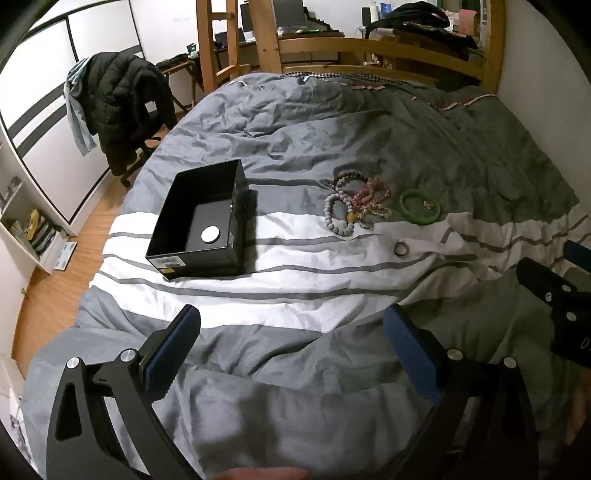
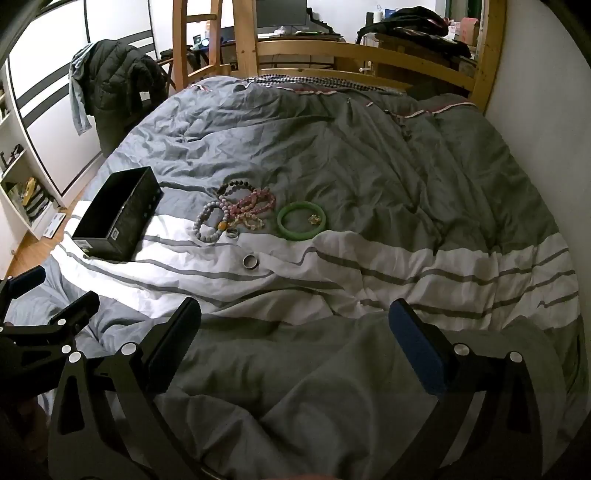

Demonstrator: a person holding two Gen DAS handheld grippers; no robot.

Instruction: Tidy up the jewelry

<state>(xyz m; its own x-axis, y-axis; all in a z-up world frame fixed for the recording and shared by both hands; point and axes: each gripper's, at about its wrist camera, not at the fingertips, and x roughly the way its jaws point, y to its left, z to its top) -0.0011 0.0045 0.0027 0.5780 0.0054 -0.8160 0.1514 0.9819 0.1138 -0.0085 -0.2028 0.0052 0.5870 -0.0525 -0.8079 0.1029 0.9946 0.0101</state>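
This is a bedroom in a home. A bed with a rumpled grey-and-white striped duvet (image 1: pixel 295 258) fills the middle of both views. At twelve o'clock stands its wooden bed frame (image 2: pixel 354 59), and behind that a desk with a computer monitor (image 2: pixel 282 14). At ten o'clock a chair draped with a black puffer jacket (image 1: pixel 122 99) stands on wood flooring, before a white sliding wardrobe (image 1: pixel 44 92). At nine o'clock are open white shelves (image 2: pixel 22 192).
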